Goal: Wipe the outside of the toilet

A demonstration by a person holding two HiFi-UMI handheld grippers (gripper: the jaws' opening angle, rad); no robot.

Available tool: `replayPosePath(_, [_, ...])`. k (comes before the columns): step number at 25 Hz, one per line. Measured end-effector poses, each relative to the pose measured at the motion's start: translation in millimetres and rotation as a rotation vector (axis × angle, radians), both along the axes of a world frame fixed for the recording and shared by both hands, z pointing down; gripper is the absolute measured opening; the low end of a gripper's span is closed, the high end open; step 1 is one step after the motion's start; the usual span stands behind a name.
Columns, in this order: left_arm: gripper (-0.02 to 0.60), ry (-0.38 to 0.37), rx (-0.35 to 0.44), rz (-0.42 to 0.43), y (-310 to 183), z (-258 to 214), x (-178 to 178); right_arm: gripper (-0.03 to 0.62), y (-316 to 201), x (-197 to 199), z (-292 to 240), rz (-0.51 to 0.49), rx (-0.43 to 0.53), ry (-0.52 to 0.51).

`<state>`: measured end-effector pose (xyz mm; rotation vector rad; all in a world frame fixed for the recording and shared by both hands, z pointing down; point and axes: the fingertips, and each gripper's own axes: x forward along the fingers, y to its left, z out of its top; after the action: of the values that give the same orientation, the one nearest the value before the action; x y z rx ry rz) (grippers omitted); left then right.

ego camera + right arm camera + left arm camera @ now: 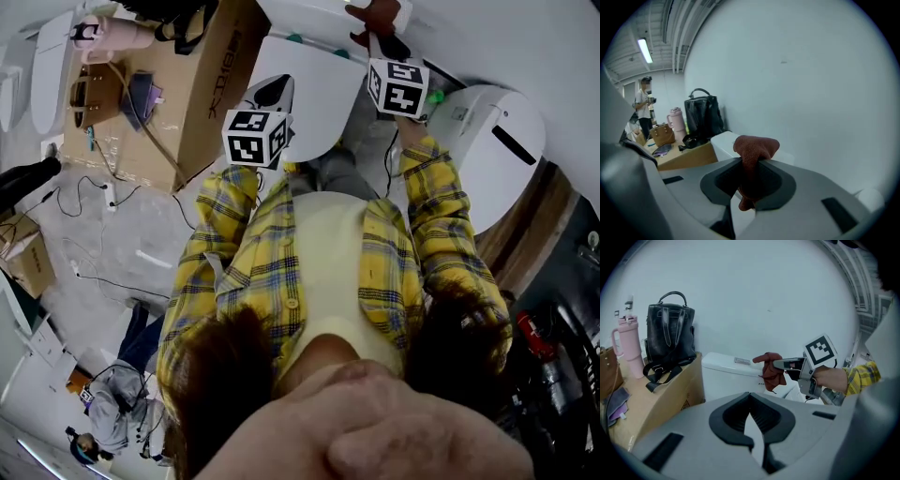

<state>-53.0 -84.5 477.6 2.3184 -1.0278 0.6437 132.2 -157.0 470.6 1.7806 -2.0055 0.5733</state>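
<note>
Clamping the rust-brown cloth (755, 149) bunched in your right tool (751, 177), you hold it up by the toilet tank (725, 375), likely staged for a wipe; contact unclear. Left tool (752, 427) is pinched closed, empty, kept back. The tank is white, glossy and boxy, against the wall beside a cardboard box (661, 397).

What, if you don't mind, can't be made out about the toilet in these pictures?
Toilet base: head view, the person's torso covers it.
Tank label: left gripper view, too small to read.
Whether the brown cloth touches the tank: right gripper view, the body of the right gripper hides the contact.
</note>
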Motion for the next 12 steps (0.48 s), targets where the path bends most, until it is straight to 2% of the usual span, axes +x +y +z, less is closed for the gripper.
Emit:
replayPosePath(6, [0.009,-0.013,0.000,-0.086,1,0,-26,0.084,-14,-90,1,-0.233,0.015,-0.029])
replayPosePath(12, [0.009,-0.026,-0.017,-0.195,2,6,-63,0.084,-35,-171,20,-0.412,0.005,-0.023])
